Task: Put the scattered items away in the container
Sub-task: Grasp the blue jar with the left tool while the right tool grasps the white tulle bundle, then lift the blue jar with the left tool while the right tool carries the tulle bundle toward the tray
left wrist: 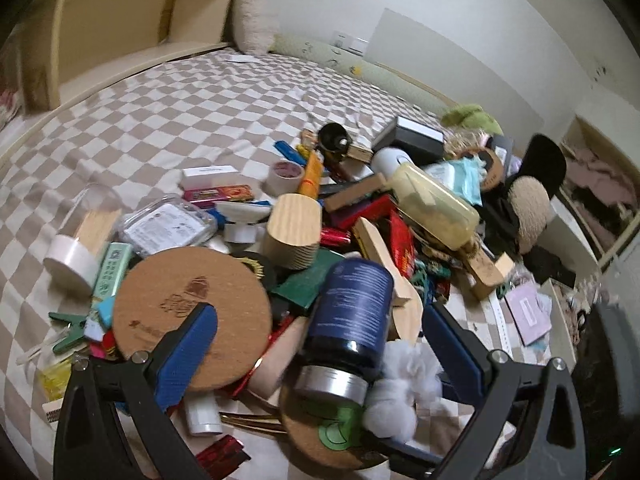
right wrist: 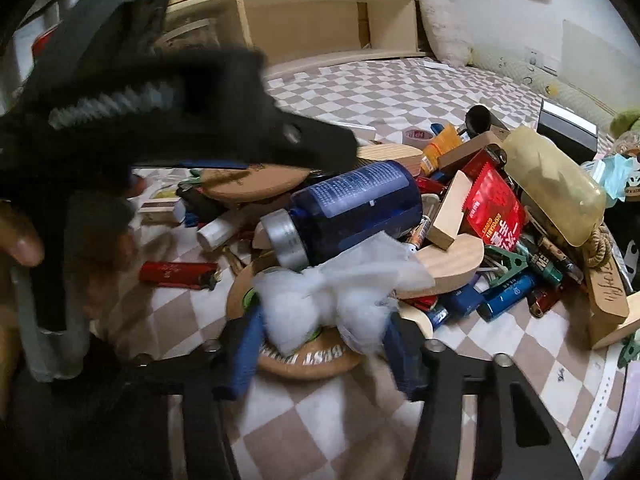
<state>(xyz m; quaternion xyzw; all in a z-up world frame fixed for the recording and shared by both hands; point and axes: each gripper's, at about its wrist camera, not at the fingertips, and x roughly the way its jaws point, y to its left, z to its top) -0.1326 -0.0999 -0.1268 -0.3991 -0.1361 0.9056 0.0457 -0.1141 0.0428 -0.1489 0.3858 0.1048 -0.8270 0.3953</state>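
A pile of small items lies on a checkered bedspread (left wrist: 168, 112). In the left wrist view my left gripper (left wrist: 320, 340) is open. Its blue pads stand wide on either side of a dark blue bottle (left wrist: 352, 304) with a silver cap, which lies on its side untouched. The left pad hangs over a round cork coaster (left wrist: 192, 312). In the right wrist view my right gripper (right wrist: 324, 320) is shut on a white cotton wad (right wrist: 320, 304), just in front of the blue bottle (right wrist: 360, 204) and above a round wooden coaster (right wrist: 304, 364). I cannot pick out a container.
The left gripper's black frame (right wrist: 200, 120) and a hand (right wrist: 20, 240) fill the upper left of the right wrist view. The pile holds a red glove packet (right wrist: 496, 208), a yellowish case (right wrist: 556, 188), wooden blocks (left wrist: 296, 232) and a red lighter (right wrist: 176, 274). A wooden shelf (left wrist: 120, 28) runs behind the bed.
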